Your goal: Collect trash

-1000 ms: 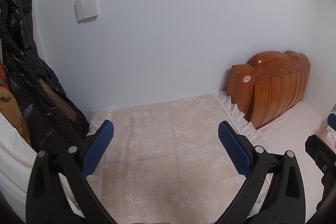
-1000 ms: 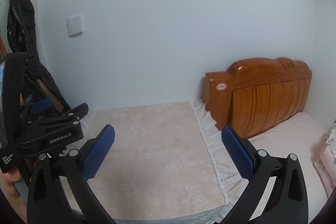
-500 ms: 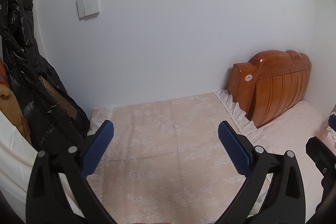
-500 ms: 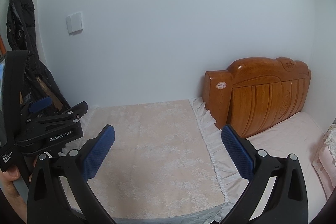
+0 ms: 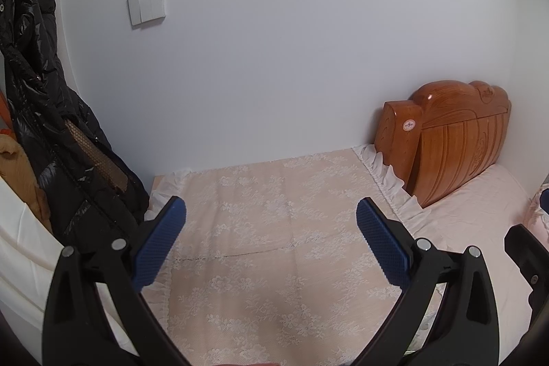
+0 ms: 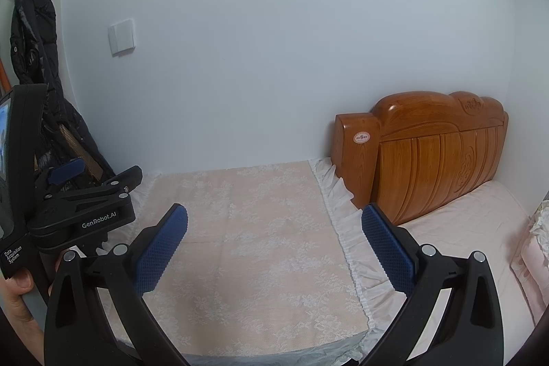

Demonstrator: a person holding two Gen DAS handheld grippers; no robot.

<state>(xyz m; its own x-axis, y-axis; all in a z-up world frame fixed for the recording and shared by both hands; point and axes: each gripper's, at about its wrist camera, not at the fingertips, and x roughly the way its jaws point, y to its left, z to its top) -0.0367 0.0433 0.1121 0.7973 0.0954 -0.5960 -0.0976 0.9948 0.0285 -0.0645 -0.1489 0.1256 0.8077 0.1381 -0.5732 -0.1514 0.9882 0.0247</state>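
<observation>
While we search: no trash visible on the pale lace-patterned cloth beside the carved wooden headboard.
Change: our view has tilted slightly upward.
Left gripper: spread wide, empty.
Right gripper: spread wide, empty.

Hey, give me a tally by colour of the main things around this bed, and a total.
Black: 1, the jacket.
Brown wood: 1, the headboard.
White: 1, the wall switch.
Pink lace: 1, the bed cover.
Total: 4. No trash shows.

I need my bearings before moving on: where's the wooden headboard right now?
In both wrist views the wooden headboard stands on the right against the white wall, just past the frilled edge of the lace cover.
</observation>
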